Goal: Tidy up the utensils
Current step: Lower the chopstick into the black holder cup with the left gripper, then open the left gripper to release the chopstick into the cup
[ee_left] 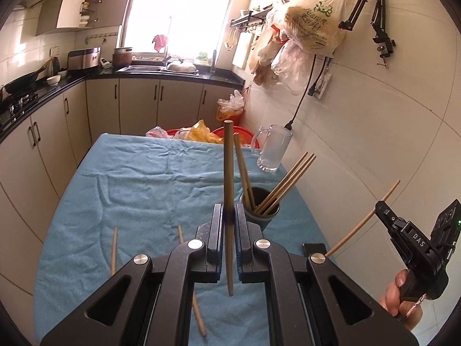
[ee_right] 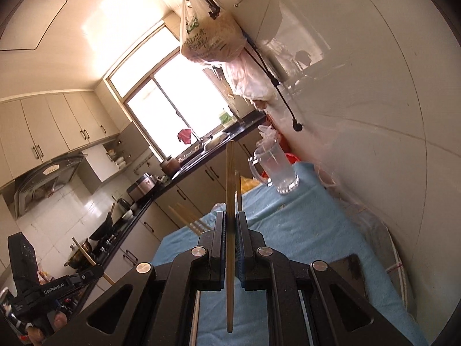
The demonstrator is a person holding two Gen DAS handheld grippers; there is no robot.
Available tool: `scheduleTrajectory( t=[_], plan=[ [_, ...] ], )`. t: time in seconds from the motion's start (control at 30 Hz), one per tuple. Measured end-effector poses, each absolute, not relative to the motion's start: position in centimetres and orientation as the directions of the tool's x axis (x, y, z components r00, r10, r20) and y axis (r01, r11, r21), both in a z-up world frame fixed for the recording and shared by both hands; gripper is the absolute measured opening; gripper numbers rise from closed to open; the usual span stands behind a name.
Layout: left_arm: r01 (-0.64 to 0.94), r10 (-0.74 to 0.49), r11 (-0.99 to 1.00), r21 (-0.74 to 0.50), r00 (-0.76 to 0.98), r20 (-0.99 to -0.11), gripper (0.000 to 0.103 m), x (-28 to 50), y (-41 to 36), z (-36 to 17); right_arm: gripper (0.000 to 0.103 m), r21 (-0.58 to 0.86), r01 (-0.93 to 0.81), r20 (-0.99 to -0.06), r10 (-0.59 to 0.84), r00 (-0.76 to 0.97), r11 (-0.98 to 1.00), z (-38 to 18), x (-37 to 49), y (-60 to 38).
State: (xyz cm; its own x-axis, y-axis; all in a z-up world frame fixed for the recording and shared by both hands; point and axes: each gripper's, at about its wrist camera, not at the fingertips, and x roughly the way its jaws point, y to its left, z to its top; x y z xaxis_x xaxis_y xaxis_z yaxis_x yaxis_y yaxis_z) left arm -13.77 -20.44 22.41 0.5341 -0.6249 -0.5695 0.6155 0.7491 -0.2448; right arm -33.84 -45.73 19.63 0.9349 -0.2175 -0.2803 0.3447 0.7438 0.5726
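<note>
One chopstick (ee_left: 228,173) is pinched upright in the left tool (ee_left: 229,219), another chopstick (ee_right: 230,190) in the right tool (ee_right: 230,227), above the blue-covered table (ee_left: 129,178) beside the holder (ee_left: 263,216)

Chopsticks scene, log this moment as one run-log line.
left tool: shut on chopstick | right tool: shut on second chopstick | holder: several chopsticks | blue cloth: two loose chopsticks

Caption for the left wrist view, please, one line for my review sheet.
Left gripper shut on a chopstick above the blue-clothed table, beside the chopstick holder.
</note>
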Motion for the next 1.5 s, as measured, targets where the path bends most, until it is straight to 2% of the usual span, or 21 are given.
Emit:
scheduleTrajectory(
  t=[0.6,0.87,1.5],
  plan=[
    [0.616,-0.663,0.736,-0.282,0.568,-0.488,0.007,-7.6,-27.3,25.6,0.007,0.525,0.361,-0.223,-0.285,0.932,0.771,23.8,-26.3,-48.6],
    [0.590,-0.682,0.726,-0.352,0.554,-0.478,0.007,-4.6,-29.9,24.2,0.007,0.470,0.386,-0.224,-0.316,0.922,0.794,23.5,-22.5,-48.7],
    [0.596,-0.672,0.725,-0.345,0.503,-0.544,0.007,-3.2,-31.0,18.5,0.007,0.392,0.412,-0.364,-0.273,0.891,0.822,18.2,-18.4,-48.2]
  ],
)
